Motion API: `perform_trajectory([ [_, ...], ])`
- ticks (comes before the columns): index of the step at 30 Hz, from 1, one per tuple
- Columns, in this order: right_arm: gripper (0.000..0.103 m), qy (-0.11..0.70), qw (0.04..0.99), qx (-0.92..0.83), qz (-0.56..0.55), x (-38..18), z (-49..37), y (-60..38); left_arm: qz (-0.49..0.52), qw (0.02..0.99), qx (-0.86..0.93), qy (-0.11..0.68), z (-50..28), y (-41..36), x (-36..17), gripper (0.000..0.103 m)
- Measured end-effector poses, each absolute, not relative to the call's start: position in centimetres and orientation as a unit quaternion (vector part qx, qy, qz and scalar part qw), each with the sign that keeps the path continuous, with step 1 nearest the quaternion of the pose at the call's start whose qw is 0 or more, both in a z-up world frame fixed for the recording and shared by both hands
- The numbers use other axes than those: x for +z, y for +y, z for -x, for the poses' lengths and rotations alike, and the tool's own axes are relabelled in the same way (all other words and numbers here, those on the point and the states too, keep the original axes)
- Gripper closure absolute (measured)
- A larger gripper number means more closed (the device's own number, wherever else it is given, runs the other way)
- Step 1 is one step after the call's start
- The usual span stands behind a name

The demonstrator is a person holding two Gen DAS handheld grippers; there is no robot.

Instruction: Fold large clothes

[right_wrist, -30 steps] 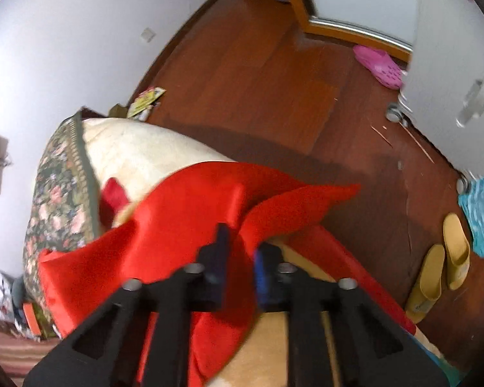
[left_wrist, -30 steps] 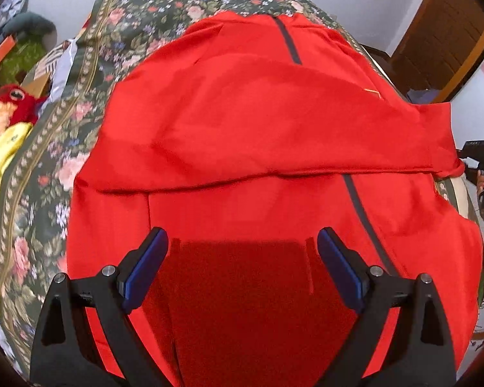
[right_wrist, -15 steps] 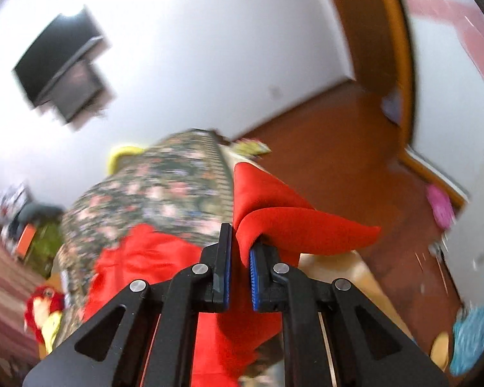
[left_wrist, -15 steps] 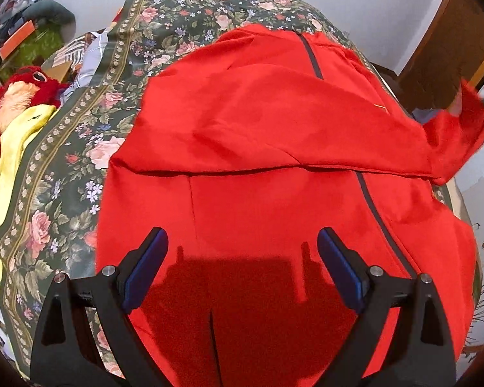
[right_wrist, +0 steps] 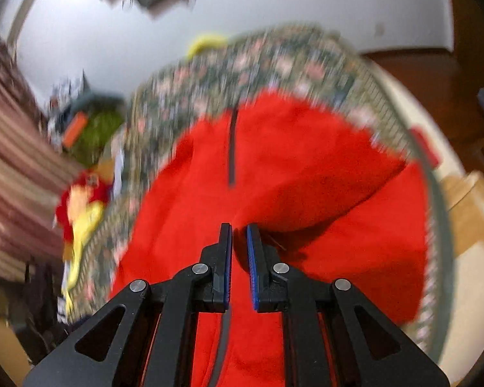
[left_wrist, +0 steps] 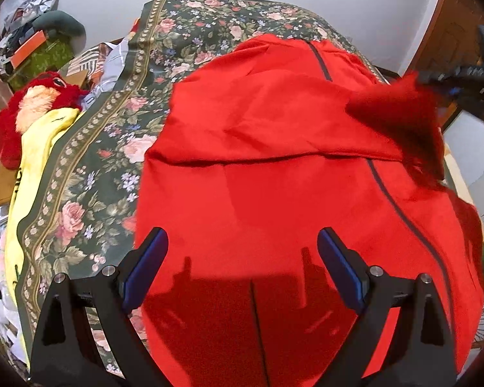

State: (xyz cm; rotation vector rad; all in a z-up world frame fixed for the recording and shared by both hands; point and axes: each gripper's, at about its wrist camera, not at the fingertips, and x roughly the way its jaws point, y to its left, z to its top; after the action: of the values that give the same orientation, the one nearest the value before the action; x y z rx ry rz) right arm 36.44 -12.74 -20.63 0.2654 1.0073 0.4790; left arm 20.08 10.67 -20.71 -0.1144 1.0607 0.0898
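A large red garment (left_wrist: 274,167) with a dark zip line lies spread over the floral bedspread (left_wrist: 96,161). One fold lies across its middle. My left gripper (left_wrist: 242,264) is open and empty, hovering over the garment's near part. My right gripper (right_wrist: 239,235) is shut on the garment's right sleeve (right_wrist: 322,200) and holds it lifted over the body of the garment (right_wrist: 209,193). In the left wrist view the right gripper (left_wrist: 461,80) shows at the upper right with the raised sleeve (left_wrist: 400,116) hanging from it.
A red and yellow plush toy (left_wrist: 32,106) and yellow cloth (left_wrist: 32,167) lie along the bed's left edge. Cluttered boxes (left_wrist: 32,45) stand at the far left. A wooden door (left_wrist: 451,25) and wood floor (right_wrist: 435,74) are on the right.
My right gripper has swung the sleeve up from the bed's right side and inward over the garment. The left gripper stays open and has risen slightly.
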Motion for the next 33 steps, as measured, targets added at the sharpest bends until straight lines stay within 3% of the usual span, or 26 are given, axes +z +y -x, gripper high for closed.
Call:
perform_trajectory([
  [6,0.095,0.561,0.785,0.244,-0.093,-25.9,-34.8,-10.1,0.059,0.856,0.045,0.512,-19.7,11.2,-21.3,0.009],
  [12,0.092,0.567,0.781,0.252,-0.068,-25.0,-33.1,-11.6,0.058,0.857,0.032,0.511,-20.6,10.2,-21.0,0.009],
  [15,0.072,0.539,0.801,0.251,-0.066,-23.1,-32.6,-13.7,0.047,0.862,0.017,0.505,-21.9,8.8,-20.1,0.009],
  [17,0.052,0.510,0.826,0.230,-0.059,-22.0,-32.2,-15.3,0.037,0.866,0.006,0.499,-22.9,7.7,-19.4,0.009],
  [21,0.046,0.455,0.873,0.174,-0.019,-19.9,-31.2,-18.8,0.006,0.878,-0.024,0.477,-25.6,4.2,-17.4,0.009],
  [23,0.037,0.441,0.883,0.158,-0.018,-19.5,-30.8,-20.7,-0.006,0.882,-0.041,0.470,-27.0,2.5,-16.5,0.009],
  [33,0.036,0.457,0.882,0.085,-0.074,-21.3,-29.3,-28.6,-0.059,0.873,-0.129,0.467,-35.1,-7.3,-16.5,0.009],
])
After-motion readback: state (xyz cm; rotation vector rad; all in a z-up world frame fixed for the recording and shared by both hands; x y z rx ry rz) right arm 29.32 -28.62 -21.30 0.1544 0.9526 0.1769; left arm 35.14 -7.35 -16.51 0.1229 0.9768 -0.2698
